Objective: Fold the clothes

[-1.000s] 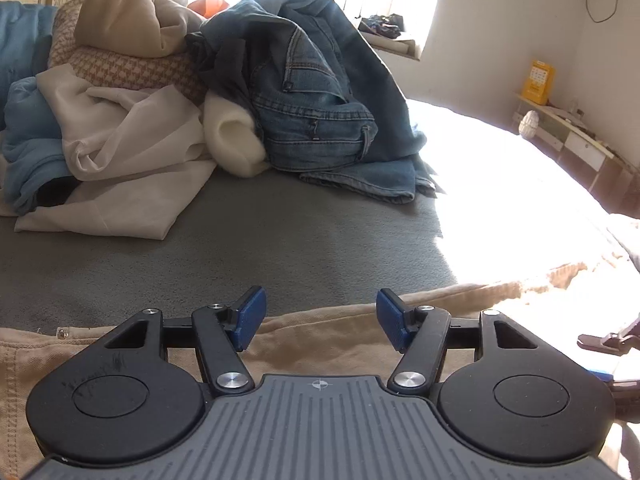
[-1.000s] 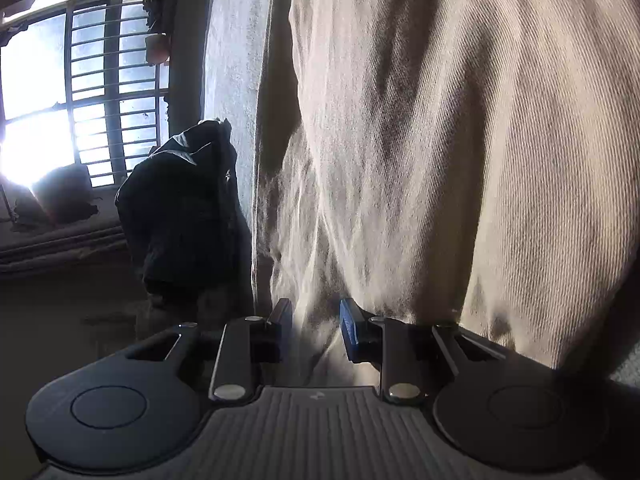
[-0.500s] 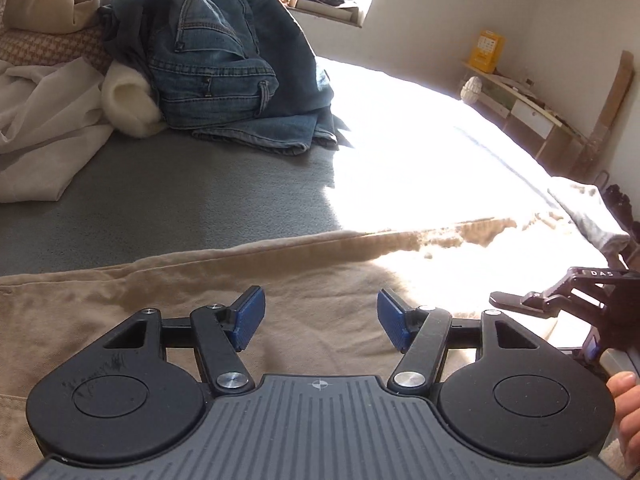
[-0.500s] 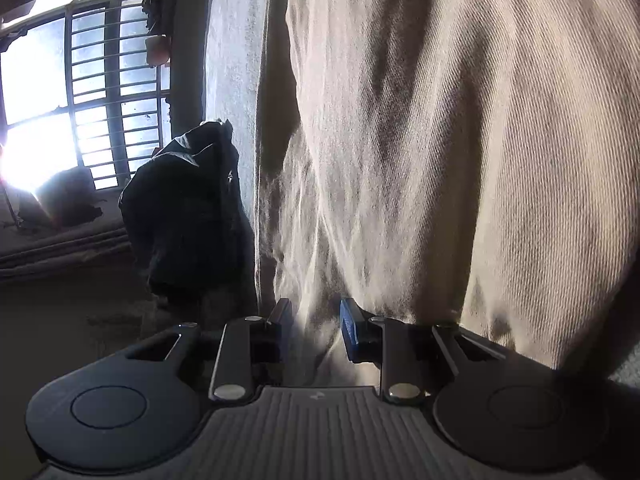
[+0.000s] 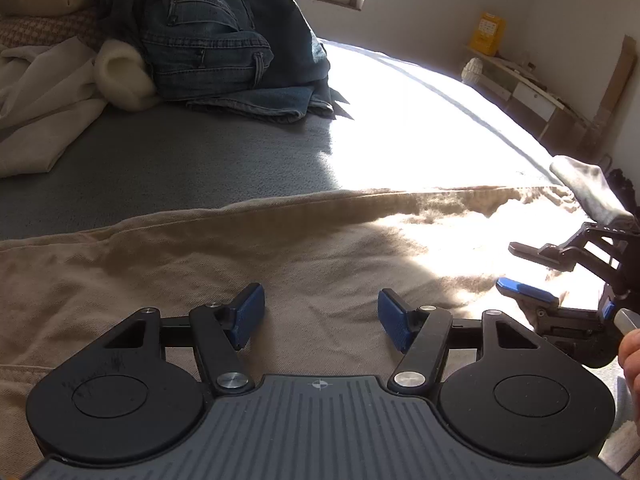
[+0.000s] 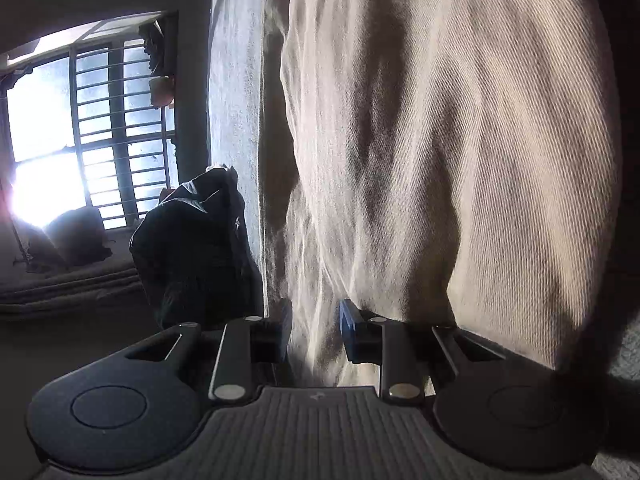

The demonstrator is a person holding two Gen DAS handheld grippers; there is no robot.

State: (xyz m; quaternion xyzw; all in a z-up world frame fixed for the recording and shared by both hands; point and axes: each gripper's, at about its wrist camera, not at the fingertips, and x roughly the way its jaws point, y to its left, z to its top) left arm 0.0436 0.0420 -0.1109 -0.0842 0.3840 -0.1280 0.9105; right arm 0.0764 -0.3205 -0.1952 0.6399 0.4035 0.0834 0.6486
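My right tool pinches the soft, floppy tan trousers spread on the bed, so I'd take my left tool, gaping and empty, to the hem at twelve o'clock.

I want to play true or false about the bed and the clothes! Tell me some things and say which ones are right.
1. The left tongs stand open above the tan trousers, with nothing between the pads. True.
2. The blue jeans are folded into a neat flat square. False: they sit in a rumpled heap at the far side of the bed.
3. The right tongs have tan cloth between their pads. True.
4. The window seen from the right tongs has bars across it. True.
5. The yellow box lies on the bed. False: it stands against the wall, on a low cabinet beyond the bed.
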